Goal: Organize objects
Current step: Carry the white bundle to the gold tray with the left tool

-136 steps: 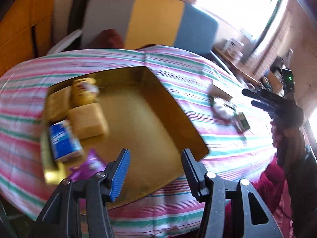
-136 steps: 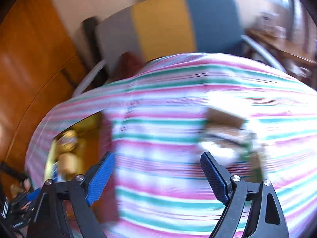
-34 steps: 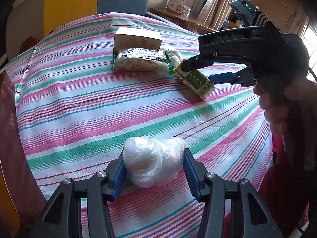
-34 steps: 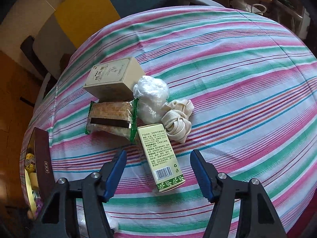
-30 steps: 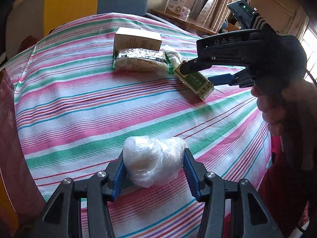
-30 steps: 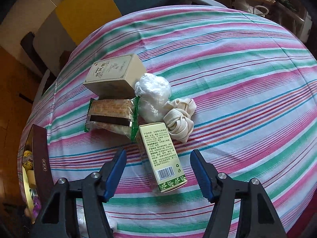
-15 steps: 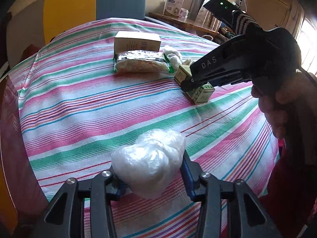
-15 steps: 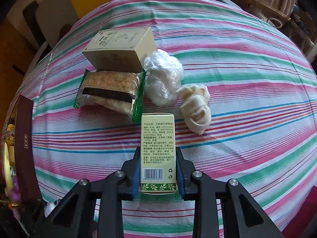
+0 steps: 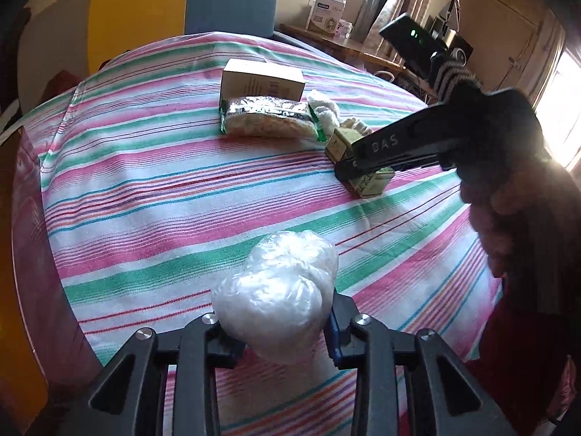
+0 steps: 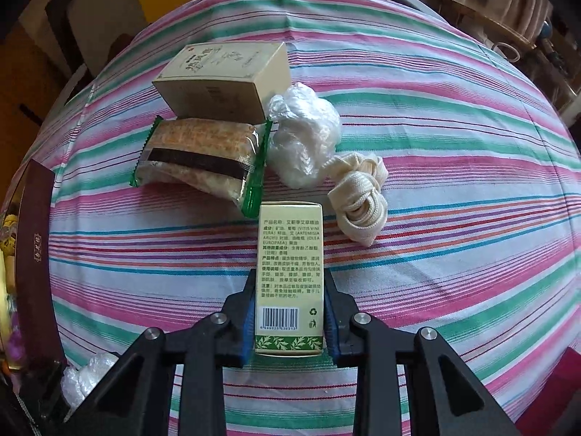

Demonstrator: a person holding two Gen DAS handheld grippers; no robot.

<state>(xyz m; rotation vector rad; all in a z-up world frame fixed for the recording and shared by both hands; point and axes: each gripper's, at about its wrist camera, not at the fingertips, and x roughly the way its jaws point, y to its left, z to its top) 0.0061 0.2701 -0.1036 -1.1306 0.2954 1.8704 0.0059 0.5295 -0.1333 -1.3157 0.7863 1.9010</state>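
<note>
On the striped tablecloth (image 10: 454, 138), my right gripper (image 10: 289, 309) is shut on a pale green carton (image 10: 289, 254), blue pads pressing both long sides near the barcode end. In the left wrist view, that carton (image 9: 372, 185) lies under the right gripper (image 9: 348, 172). My left gripper (image 9: 279, 330) is shut on a crumpled clear plastic bundle (image 9: 279, 301), squeezed and bulging above the fingers. Just beyond the carton lie a beige box (image 10: 221, 76), a green-edged snack pack (image 10: 199, 152), a second plastic bundle (image 10: 305, 138) and a cream strap bundle (image 10: 359, 200).
A dark red box wall (image 10: 34, 247) with items inside sits at the table's left edge. A yellow and blue chair back (image 9: 181, 11) stands behind the table. A desk with a white carton (image 9: 326, 11) is at the far right. A person's hand (image 9: 508, 210) holds the right gripper.
Both grippers went from open around their objects to shut on them. The plastic bundle got squeezed and bulged upward. The right gripper lowered and rolled in line with the green carton.
</note>
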